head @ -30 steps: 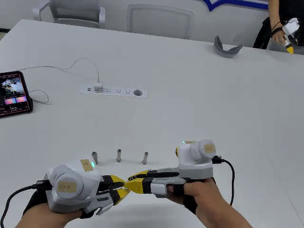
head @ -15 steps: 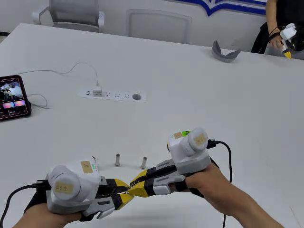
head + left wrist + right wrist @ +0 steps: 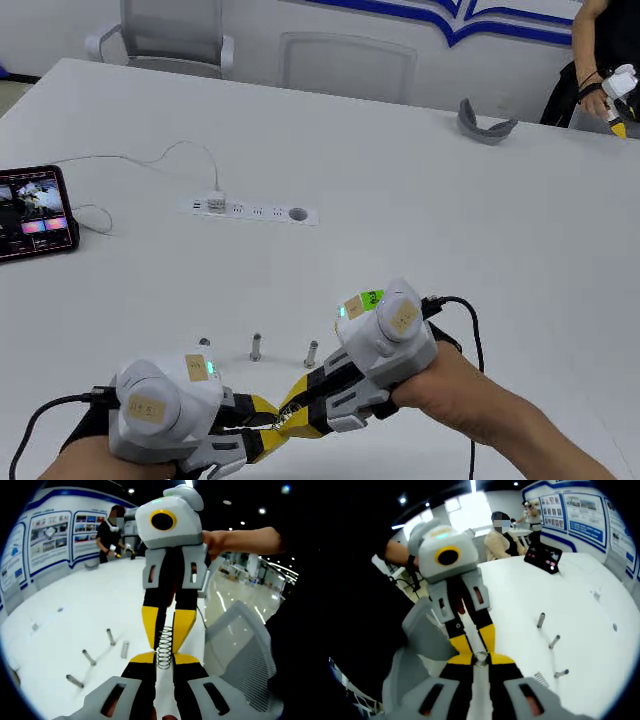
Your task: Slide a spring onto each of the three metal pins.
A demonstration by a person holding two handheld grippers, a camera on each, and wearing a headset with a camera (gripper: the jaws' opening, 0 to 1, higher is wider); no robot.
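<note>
- The spring (image 3: 164, 644) is clamped tip to tip between the left gripper (image 3: 164, 661) and the right gripper (image 3: 480, 660), both clenched on it.
- Three metal pins (image 3: 256, 346) stand upright just beyond the grippers.
- A second spring (image 3: 125, 649) lies beside the pins on the table (image 3: 450, 220).

Three pins (image 3: 256, 347) stand close together; open tabletop (image 3: 400, 220) beyond, up to power strip (image 3: 250, 210).

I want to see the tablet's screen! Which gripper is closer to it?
Left. The left gripper sits toward the tablet, below it in the head view; the right gripper points in from farther right.
</note>
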